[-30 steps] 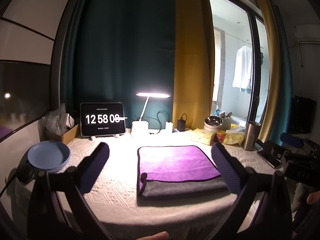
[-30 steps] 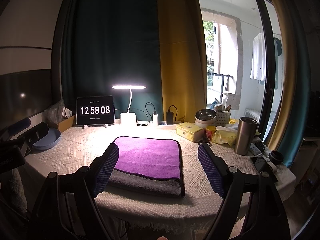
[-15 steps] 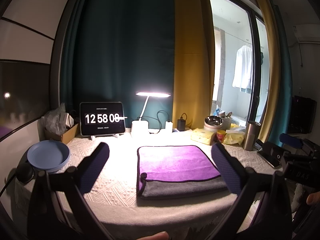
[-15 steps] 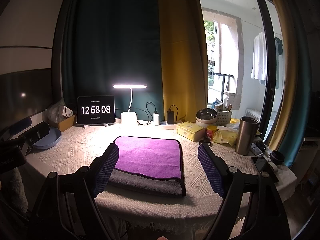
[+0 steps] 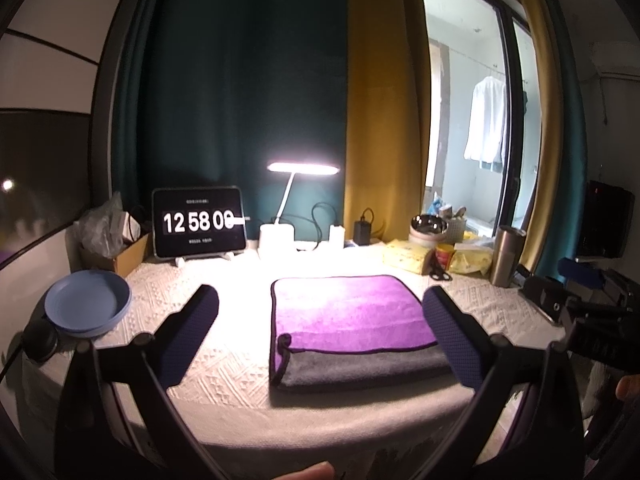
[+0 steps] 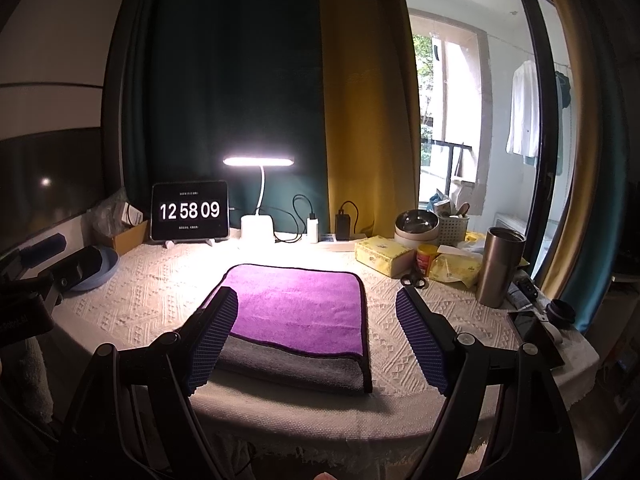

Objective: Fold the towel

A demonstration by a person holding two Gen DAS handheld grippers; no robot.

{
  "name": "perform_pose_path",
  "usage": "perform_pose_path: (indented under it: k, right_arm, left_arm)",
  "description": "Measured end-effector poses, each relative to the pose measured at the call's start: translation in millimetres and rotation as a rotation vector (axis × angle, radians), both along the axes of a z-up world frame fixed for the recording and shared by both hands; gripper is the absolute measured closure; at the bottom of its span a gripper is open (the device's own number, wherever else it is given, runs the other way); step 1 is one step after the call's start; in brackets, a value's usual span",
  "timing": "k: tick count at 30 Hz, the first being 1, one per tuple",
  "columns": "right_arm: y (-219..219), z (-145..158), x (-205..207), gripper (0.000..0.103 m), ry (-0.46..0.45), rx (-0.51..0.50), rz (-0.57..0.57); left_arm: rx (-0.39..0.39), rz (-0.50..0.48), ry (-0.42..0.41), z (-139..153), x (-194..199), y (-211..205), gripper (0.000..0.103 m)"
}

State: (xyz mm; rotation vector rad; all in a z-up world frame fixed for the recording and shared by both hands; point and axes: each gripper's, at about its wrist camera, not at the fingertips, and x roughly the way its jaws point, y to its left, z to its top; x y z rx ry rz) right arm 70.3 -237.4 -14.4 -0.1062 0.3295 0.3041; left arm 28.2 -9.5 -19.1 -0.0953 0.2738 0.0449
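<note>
Folded purple-and-grey microfibre towel (image 5: 352,326) lay flat on the white knitted tablecloth (image 5: 224,364), purple layer on top. Left wrist view: left gripper (image 5: 320,336) spread wide, holding nothing, off the cloth. Right wrist view: same towel (image 6: 298,320) mid-table, right gripper (image 6: 316,336) also spread, empty, short of the towel.
</note>
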Motion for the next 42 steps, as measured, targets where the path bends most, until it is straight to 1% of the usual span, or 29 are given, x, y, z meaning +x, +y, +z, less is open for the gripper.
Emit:
perform_pose_path:
  k: [8, 13, 19, 21, 24, 27, 29, 32, 33, 34, 35, 36, 38, 40, 41, 42]
  right_arm:
    - [0, -23, 31, 0.019, 0.094, -0.015, 0.014]
    - [-6, -44, 58, 0.02, 0.178, -0.016, 0.009]
    - [-10, -73, 93, 0.025, 0.278, -0.035, 0.007]
    - [-11, -83, 106, 0.031, 0.31, -0.045, 0.011]
    - [-15, -97, 122, 0.036, 0.354, -0.053, 0.012]
    - [-17, -110, 134, 0.039, 0.392, -0.06, 0.014]
    - [-19, -119, 142, 0.04, 0.417, -0.061, 0.018]
    - [-19, -127, 150, 0.041, 0.44, -0.066, 0.029]
    - [-19, -130, 152, 0.045, 0.449, -0.067, 0.034]
    - [-18, -133, 154, 0.048, 0.458, -0.068, 0.04]
    - [-18, -135, 156, 0.049, 0.465, -0.067, 0.044]
    - [-17, -137, 157, 0.05, 0.471, -0.068, 0.047]
    - [-17, -142, 160, 0.05, 0.484, -0.068, 0.051]
    - [-16, -145, 161, 0.051, 0.495, -0.069, 0.054]
    - [-15, -146, 162, 0.054, 0.496, -0.07, 0.058]
    - [-14, -147, 161, 0.061, 0.492, -0.075, 0.059]
  left_arm:
    - [0.002, -0.016, 0.121, -27, 36, 4, 0.001]
    - [-0.002, -0.029, 0.224, -51, 67, 7, 0.001]
    - [-0.024, -0.054, 0.345, -83, 108, 11, 0.001]
    - [-0.033, -0.062, 0.38, -93, 121, 12, 0.002]
    - [-0.034, -0.064, 0.419, -103, 135, 14, 0.002]
    - [-0.028, -0.067, 0.456, -114, 148, 15, 0.003]
    - [-0.026, -0.07, 0.487, -122, 156, 16, 0.015]
    - [-0.01, -0.075, 0.524, -132, 167, 16, 0.017]
    - [-0.004, -0.077, 0.534, -134, 169, 16, 0.018]
    - [0.001, -0.08, 0.544, -137, 172, 15, 0.021]
    - [0.007, -0.083, 0.551, -139, 174, 14, 0.027]
    - [0.015, -0.085, 0.561, -141, 176, 12, 0.03]
    - [0.028, -0.091, 0.586, -147, 180, 10, 0.041]
    - [0.037, -0.085, 0.603, -152, 181, 9, 0.044]
    - [0.04, -0.083, 0.6, -152, 180, 9, 0.046]
    - [0.044, -0.081, 0.597, -152, 180, 9, 0.048]
